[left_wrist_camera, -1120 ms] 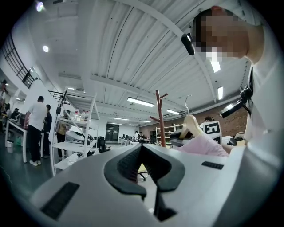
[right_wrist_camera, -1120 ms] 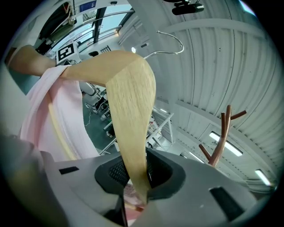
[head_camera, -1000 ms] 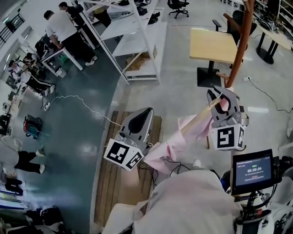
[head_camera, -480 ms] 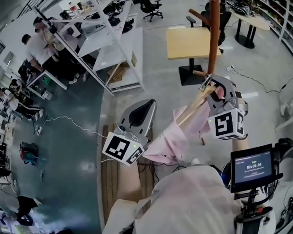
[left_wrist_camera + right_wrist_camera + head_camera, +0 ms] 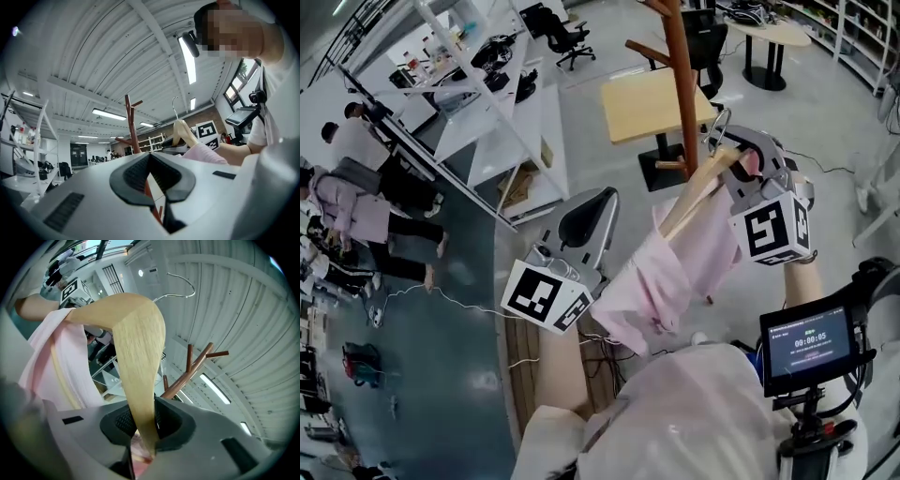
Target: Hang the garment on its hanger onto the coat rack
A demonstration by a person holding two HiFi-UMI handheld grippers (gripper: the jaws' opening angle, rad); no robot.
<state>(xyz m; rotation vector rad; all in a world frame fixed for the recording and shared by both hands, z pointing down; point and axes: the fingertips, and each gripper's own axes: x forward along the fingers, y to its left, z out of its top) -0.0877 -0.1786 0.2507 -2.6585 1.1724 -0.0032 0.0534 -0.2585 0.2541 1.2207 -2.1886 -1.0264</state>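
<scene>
Polished workshop flooring lies all round, with white shelving (image 5: 520, 103) and a wood-topped table (image 5: 647, 101) beyond. We record the coat rack (image 5: 680, 84) standing upright beside that table. We find the right gripper (image 5: 742, 161) clamped on one arm of the wooden hanger (image 5: 698, 192), its pads pressing the wood from both sides. The pink garment (image 5: 661, 277) is draped over the hanger and trails down toward the left gripper (image 5: 595, 206), whose jaws are closed together with nothing between them. We note the hanger held tilted, just beside the rack's pole. Its wire hook (image 5: 180, 284) stands free in the air, near the pegs but on none.
</scene>
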